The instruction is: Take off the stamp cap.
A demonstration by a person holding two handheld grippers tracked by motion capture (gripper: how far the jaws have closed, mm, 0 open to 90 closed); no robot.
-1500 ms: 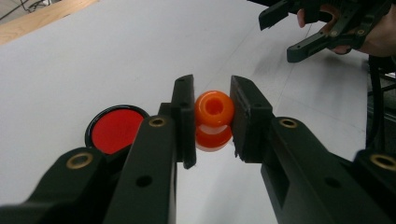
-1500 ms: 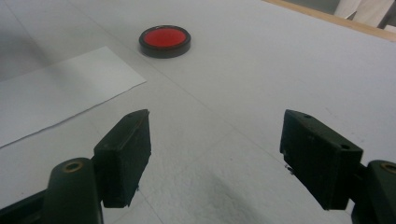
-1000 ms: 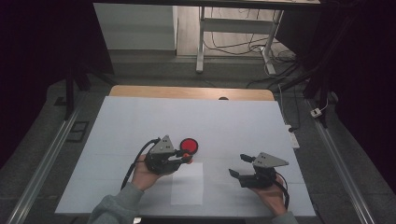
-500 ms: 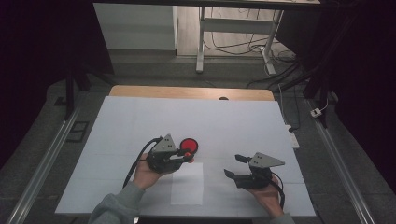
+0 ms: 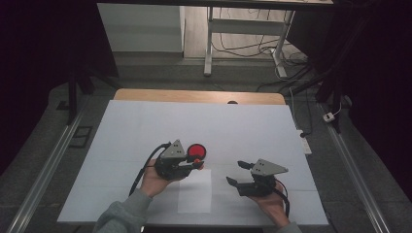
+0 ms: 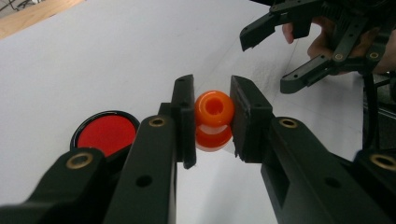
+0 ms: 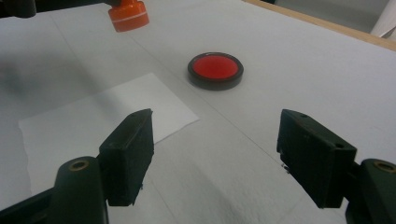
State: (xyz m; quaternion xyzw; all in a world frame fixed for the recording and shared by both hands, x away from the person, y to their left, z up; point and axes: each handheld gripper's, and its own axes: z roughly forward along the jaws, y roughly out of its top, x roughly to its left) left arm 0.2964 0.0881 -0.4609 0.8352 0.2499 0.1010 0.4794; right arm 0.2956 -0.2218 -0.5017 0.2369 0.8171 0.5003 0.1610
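Observation:
My left gripper (image 6: 212, 91) is shut on a small orange stamp (image 6: 214, 119), held just above the table; in the high view the gripper (image 5: 197, 164) sits right of the hand that holds it. A round red ink pad (image 5: 197, 151) in a black case lies on the table just beyond it, seen as the red pad (image 6: 106, 133) to the left of the jaws. My right gripper (image 5: 233, 172) stands open to the right, pointing left; its jaws have just been closing a little with nothing between them. From the right gripper (image 7: 217, 135) I see the ink pad (image 7: 215, 67) ahead and the stamp (image 7: 128, 16) at top left.
A white paper sheet (image 5: 195, 190) lies near the table's front edge between the two hands, also the sheet (image 7: 93, 126) below the right jaws. The table (image 5: 145, 121) has a white cover with a wooden strip (image 5: 194, 96) at the far edge. Desk legs and cables lie beyond.
My right hand has slid a little to the left, toward the paper. The left hand and its stamp have stayed in place.

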